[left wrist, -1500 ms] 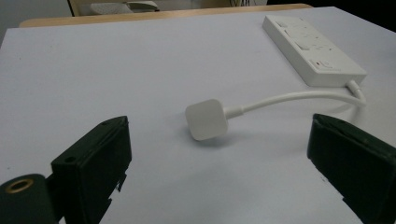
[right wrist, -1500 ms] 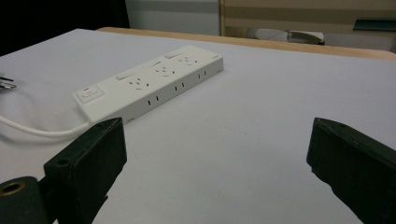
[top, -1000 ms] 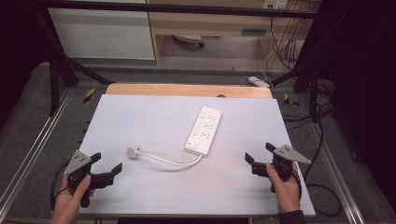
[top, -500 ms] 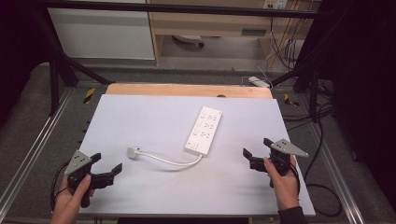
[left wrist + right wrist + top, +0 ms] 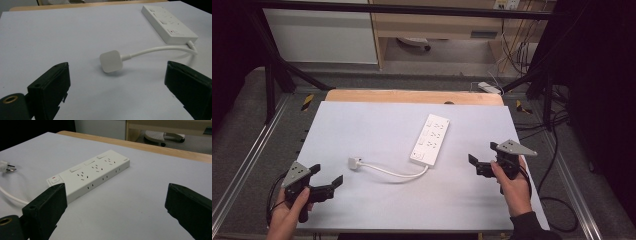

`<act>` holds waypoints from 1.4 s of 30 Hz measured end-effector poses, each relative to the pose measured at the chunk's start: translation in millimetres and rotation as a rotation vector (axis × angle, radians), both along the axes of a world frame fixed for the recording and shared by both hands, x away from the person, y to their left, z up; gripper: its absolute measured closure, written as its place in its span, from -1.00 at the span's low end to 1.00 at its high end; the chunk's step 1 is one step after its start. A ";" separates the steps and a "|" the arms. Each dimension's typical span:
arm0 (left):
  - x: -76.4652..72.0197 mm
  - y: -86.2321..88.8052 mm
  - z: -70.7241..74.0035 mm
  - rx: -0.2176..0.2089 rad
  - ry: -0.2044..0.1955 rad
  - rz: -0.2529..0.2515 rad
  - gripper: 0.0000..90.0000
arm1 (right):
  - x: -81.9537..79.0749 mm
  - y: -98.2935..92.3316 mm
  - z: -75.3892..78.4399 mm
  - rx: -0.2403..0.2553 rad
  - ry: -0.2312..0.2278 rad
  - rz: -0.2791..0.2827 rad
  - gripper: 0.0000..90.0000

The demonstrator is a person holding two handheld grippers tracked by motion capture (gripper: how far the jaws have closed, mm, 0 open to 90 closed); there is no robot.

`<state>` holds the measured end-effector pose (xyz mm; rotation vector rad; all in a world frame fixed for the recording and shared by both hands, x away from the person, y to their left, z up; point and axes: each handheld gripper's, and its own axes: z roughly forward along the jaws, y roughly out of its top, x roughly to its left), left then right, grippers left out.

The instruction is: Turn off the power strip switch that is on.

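Both my claws stand spread apart with nothing between them: left gripper [image 5: 326,179] near-left of the white power strip [image 5: 430,138], right gripper [image 5: 482,159] just right of it. Its plug [image 5: 354,162] lies left of the strip on the grey table [image 5: 362,125].

White power strip [image 5: 431,139] lying flat, sockets up, near the middle of the pale table top [image 5: 362,120], long axis running obliquely away from the near edge. Three socket groups with rocker switches; red-marked button at near end. Short white cable [image 5: 394,172] curving leftward to a detached white plug [image 5: 354,162], prongs visible.
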<state>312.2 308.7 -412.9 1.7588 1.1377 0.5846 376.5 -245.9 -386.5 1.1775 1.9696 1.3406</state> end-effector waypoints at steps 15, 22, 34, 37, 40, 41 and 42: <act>-0.1 -0.5 -0.1 -0.003 -0.002 -0.003 -0.86 | 23.2 13.9 24.2 -0.007 0.028 0.024 -0.91; -0.2 -0.4 -0.1 -0.002 -0.001 -0.004 -0.86 | 33.9 22.4 28.1 -0.019 0.027 0.036 -0.91; -0.4 -0.5 0.1 -0.005 -0.002 -0.004 -0.86 | 54.9 43.9 29.8 -0.009 0.041 0.023 -0.92; -0.4 -0.4 0.0 -0.004 -0.002 -0.004 -0.86 | 60.0 48.9 29.2 -0.015 0.045 0.027 -0.90; -0.4 -0.4 0.1 -0.004 -0.005 -0.004 -0.86 | 63.8 53.5 29.1 -0.020 0.047 0.029 -0.88; -0.3 -0.3 0.1 -0.003 -0.005 -0.003 -0.86 | 64.9 55.0 29.2 -0.022 0.047 0.032 -0.87; -0.3 -0.3 0.1 -0.003 -0.005 -0.003 -0.86 | 64.9 55.0 29.2 -0.022 0.047 0.032 -0.87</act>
